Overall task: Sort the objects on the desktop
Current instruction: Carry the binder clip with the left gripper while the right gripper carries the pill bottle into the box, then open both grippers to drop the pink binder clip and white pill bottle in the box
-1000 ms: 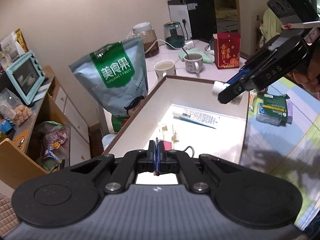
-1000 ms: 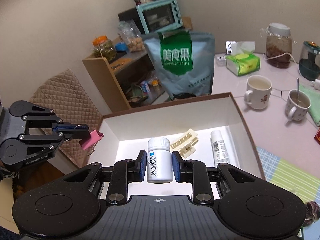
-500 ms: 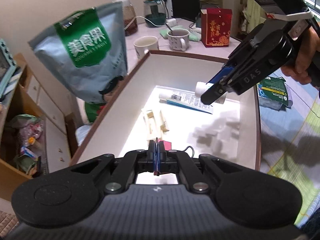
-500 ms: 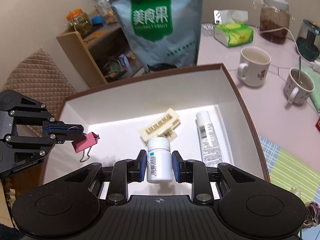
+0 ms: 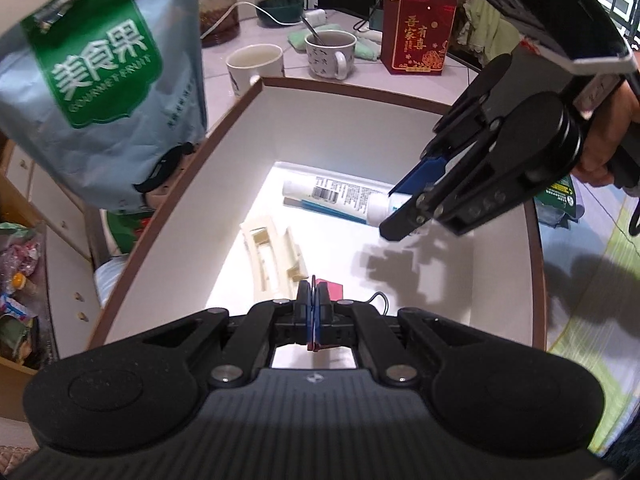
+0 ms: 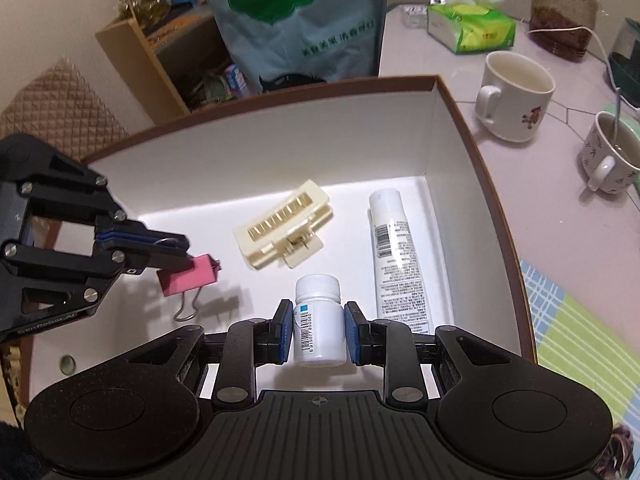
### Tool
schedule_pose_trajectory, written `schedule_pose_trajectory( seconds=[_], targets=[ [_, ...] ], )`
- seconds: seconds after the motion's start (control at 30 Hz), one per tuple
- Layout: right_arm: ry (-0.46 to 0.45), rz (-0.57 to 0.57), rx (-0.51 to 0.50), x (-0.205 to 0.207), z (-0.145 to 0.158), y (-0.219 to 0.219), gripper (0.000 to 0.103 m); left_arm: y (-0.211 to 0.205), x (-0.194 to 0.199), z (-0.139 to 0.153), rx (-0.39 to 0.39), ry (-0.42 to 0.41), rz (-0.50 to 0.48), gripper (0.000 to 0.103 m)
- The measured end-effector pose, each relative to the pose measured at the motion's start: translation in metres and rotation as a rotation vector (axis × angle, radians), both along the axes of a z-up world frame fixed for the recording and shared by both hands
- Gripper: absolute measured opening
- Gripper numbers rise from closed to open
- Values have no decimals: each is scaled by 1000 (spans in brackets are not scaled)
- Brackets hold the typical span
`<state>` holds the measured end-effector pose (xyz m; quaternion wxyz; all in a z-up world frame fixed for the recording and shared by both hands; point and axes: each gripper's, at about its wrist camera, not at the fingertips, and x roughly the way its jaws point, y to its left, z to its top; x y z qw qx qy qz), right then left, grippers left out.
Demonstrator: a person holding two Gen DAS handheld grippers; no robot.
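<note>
A white pill bottle (image 6: pixel 319 320) is clamped upright between the blue pads of the right gripper (image 6: pixel 319 330), which is held over the near part of a white box (image 6: pixel 472 168) with a brown rim. A pink binder clip (image 6: pixel 188 274) is pinched by one wire handle between the closed fingers of the left gripper (image 6: pixel 176 246), so that the clip body hangs above the box floor on the left side, with its other wire loop dangling below. In the left wrist view the left gripper (image 5: pixel 314 304) is seen with its fingers pressed together on the clip (image 5: pixel 330 290). On the box floor a cream hair claw (image 6: pixel 286 224) is seen lying near the middle, and a white tube (image 6: pixel 396 256) is laid lengthwise along the right wall. Outside the box, two mugs (image 6: pixel 514 94) and a green tissue pack (image 6: pixel 470 28) are set on the table (image 6: pixel 532 176), and a large blue-grey snack bag (image 6: pixel 296 16) is stood behind the far wall.
</note>
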<state>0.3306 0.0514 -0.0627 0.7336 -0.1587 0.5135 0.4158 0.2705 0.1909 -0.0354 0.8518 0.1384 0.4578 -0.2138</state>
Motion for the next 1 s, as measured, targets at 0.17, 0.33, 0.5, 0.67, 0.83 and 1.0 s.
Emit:
schedule_pose_trajectory(
  seconds=[0.17, 0.33, 0.5, 0.67, 0.83, 1.0],
  targets=[
    [10, 17, -21, 6, -10, 1, 26, -7, 16, -12, -15, 38, -10, 0],
    [15, 30, -27, 10, -16, 1, 26, -12, 26, -18, -14, 53, -15, 0],
    [3, 35, -23, 14, -19, 3, 26, -14, 35, -22, -16, 48, -19, 0],
    [-30, 27, -9, 16, -19, 3, 27, -15, 41, -25, -30, 18, -2, 9],
    [-24, 31, 15, 13, -16, 0, 27, -10, 38, -22, -21, 28, 14, 9],
    [-54, 18, 33, 9, -13, -2, 58, -4, 32, -15, -5, 32, 35, 10]
  ],
)
